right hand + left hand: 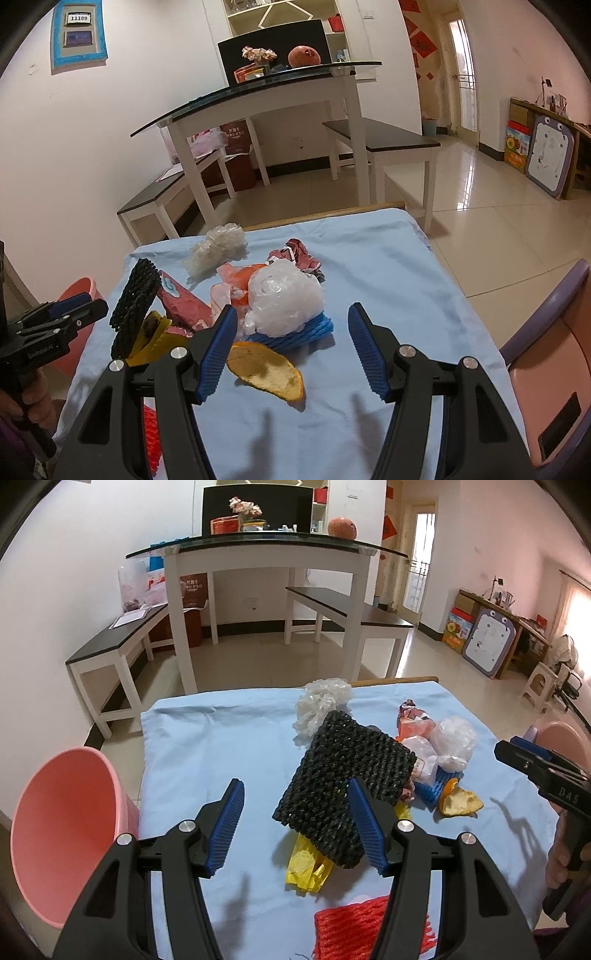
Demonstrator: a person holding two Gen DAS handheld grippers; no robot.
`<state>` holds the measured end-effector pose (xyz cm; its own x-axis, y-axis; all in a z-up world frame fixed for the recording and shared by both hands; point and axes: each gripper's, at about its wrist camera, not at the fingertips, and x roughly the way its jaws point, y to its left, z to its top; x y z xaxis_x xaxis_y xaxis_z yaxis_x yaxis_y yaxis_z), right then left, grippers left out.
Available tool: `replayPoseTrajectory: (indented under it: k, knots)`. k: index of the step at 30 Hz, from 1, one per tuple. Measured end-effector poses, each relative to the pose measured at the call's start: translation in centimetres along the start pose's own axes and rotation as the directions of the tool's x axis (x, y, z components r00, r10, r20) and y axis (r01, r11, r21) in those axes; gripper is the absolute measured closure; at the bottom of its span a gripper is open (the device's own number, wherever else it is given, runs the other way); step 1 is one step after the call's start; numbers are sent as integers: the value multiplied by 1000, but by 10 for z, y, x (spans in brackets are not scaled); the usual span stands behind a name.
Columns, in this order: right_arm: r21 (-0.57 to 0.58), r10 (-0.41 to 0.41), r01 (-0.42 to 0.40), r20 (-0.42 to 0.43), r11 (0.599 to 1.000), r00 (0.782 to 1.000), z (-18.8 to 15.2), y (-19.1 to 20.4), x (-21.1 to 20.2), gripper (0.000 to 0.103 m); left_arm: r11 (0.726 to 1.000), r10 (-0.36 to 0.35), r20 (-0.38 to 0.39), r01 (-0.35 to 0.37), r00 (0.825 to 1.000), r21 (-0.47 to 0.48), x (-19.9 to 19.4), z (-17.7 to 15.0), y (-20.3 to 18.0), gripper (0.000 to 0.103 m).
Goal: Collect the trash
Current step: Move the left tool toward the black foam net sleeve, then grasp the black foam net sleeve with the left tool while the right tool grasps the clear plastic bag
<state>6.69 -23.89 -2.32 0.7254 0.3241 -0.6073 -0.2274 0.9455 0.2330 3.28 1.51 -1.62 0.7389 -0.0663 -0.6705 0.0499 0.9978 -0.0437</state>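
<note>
Trash lies piled on a blue cloth. My left gripper is open, its right finger in front of a tilted black foam net and its left finger clear of it. A yellow wrapper lies under the net and a red foam net lies nearer. My right gripper is open above an orange peel, just short of a white plastic bag that rests on a blue foam net. Neither gripper holds anything. The right gripper also shows at the right edge of the left wrist view.
A pink bin stands off the cloth's left side, and a pink and purple bin off its right. A clear crumpled wrap and a red wrapper lie farther back. Beyond stand a glass-topped table and benches.
</note>
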Motion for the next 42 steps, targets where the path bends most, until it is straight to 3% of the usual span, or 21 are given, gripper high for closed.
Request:
replayPoseTrajectory:
  k: [26,28,39,42]
  knots:
    - [24,-2,2,-16,1000,1000,-4,-6,8,41,1000,-29,-64,29,998,11,30,-1,2,44]
    - [23,-1,2,-18,1000,1000,-3,-6,9,41,999,-34,-70,34,997,6,32,-1,4,53]
    - [26,4,-3,-25,1000,1000,-2,-7,13,41,998,-63,-92,63,994,-1,37,-5,4,72]
    - [24,8,-8,-28,1000,1000,-1,-7,15,41,997,-76,-97,76,992,0,38,-6,3,85]
